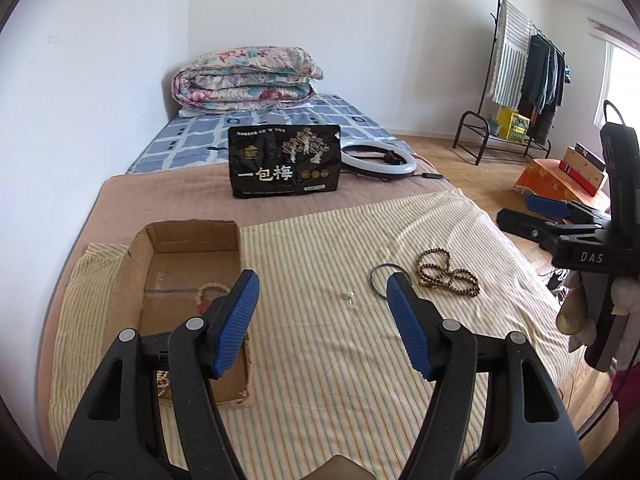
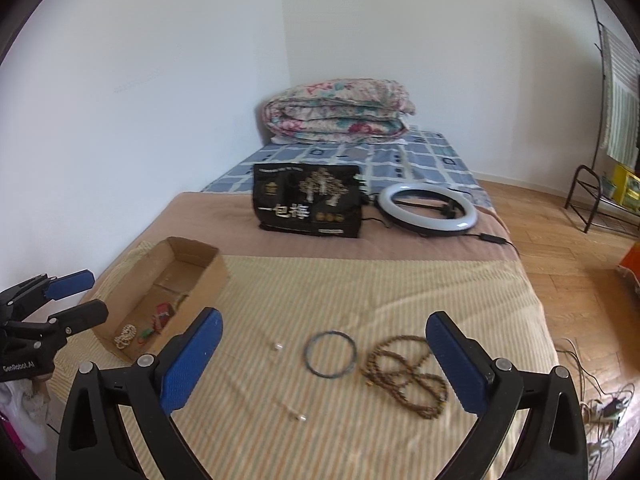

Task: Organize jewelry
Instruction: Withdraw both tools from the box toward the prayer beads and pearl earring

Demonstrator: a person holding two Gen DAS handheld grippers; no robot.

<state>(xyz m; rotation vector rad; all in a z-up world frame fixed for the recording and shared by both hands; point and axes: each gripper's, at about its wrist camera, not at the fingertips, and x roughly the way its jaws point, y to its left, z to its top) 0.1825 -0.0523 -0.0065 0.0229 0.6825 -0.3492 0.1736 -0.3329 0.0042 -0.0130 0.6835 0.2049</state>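
Risk: both hand-held grippers, left (image 1: 322, 284) and right (image 2: 324, 326), hang released; the bead strand (image 2: 404, 374) at lower centre-right could snag the dark ring (image 2: 330, 354) beside it.

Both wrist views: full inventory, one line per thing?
cardboard box: 1, brown, left on striped cloth, holds pale beads and red trinkets
bangle: 1, dark, mid cloth
bead necklace: 1, brown, right of bangle
small earrings: 2, pale, left of bangle and nearer the camera
snack bag: 1, black, behind cloth
ring light: 1, white, right of bag
folded quilt: 1, floral, bed head
clothes rack: 1, black, far right
left gripper: open
right gripper: open
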